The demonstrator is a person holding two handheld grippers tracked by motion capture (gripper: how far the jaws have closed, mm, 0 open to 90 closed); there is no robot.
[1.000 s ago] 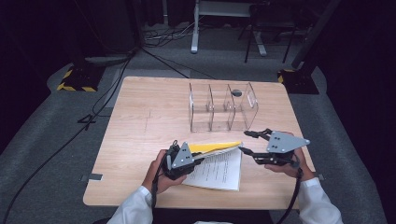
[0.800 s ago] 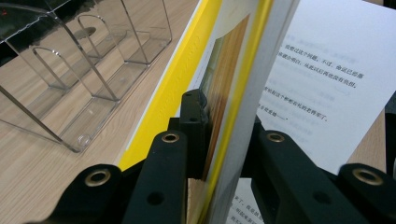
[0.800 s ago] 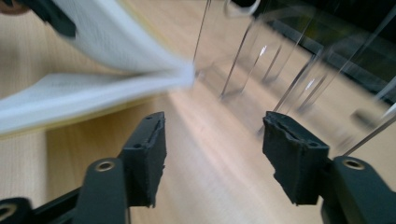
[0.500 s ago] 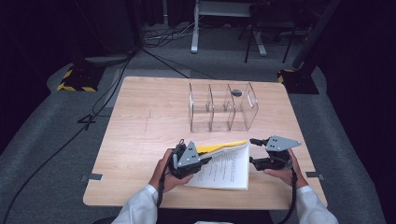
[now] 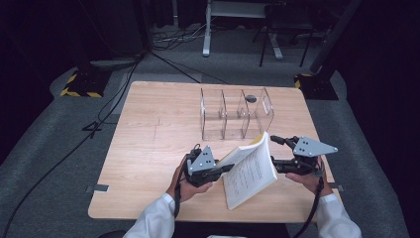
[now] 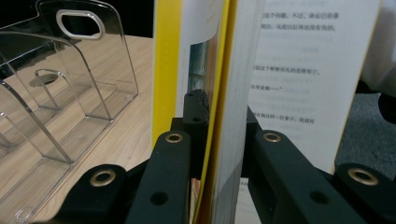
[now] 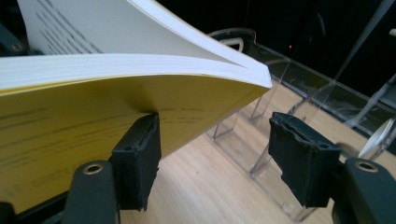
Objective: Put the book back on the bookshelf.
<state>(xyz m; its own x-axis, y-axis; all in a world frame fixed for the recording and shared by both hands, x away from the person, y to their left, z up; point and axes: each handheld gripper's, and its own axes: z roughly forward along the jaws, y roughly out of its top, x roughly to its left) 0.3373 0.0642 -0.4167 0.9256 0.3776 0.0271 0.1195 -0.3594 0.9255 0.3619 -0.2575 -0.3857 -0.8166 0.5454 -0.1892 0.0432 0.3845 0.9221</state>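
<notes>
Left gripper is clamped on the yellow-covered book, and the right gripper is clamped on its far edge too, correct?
Not quite. The left gripper is clamped on the book, but in the right gripper view the right gripper is open: one pad touches the yellow cover, the other stands clear.

Yellow-covered book (image 5: 250, 171) open, tilted up, near table's front edge.
</notes>
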